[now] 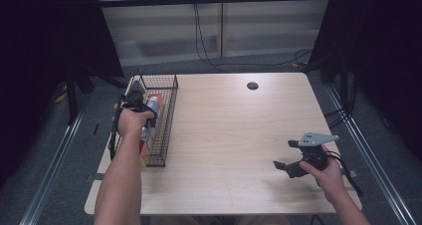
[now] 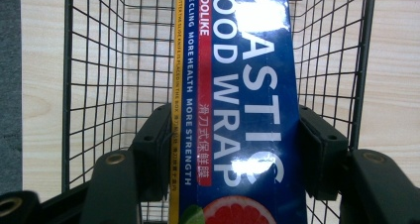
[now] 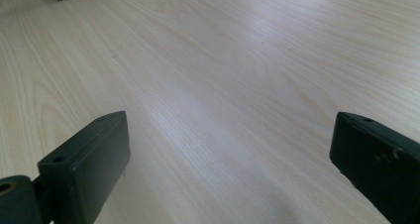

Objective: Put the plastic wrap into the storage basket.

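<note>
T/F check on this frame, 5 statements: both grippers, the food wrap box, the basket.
1. The left gripper is clamped on the plastic food wrap box. True.
2. The box is over the wire basket. True: basket mesh shows around and behind it.
3. The right gripper holds a can. False: its jaws stand wide open with nothing between them, just above the table.
4. The basket sits at the table's right edge. False: in the high view it is at the left edge.
5. The right gripper is inside the basket. False: it is near the table's front right corner, well away from the basket.
</note>
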`<state>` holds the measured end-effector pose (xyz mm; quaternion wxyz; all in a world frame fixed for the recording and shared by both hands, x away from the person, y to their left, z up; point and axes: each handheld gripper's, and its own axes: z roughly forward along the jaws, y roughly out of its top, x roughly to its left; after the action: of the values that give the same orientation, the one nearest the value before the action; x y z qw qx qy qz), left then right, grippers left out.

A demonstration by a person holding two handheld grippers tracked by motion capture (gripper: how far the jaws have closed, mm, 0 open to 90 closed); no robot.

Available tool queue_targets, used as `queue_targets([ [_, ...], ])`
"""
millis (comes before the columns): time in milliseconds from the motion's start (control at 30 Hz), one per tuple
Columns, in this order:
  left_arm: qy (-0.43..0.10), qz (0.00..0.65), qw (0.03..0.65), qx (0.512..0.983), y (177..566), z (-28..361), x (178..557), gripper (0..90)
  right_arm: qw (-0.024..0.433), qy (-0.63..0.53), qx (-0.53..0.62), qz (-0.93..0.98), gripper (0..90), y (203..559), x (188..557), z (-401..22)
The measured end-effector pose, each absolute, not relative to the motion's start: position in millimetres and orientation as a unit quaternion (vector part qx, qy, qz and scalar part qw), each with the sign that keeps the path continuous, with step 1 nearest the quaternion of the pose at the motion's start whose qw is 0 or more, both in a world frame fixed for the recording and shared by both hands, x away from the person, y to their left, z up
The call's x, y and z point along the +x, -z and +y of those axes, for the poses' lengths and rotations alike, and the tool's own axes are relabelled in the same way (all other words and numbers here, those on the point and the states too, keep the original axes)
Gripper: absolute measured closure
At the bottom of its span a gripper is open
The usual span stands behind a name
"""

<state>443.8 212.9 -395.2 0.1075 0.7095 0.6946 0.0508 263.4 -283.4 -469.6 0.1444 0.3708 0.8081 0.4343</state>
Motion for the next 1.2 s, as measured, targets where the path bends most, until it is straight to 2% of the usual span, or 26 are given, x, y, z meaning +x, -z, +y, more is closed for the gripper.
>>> queue_targets([
  [533,-0.048,0.698,0.122,0.704,395,216,443,36.3,0.145,-0.433,0.369,0.81,1.9,469,262,-284],
  [1200,-0.046,0.68,0.169,0.712,375,222,435,15.1,0.151,-0.432,0.372,0.808,1.9,469,259,-285],
])
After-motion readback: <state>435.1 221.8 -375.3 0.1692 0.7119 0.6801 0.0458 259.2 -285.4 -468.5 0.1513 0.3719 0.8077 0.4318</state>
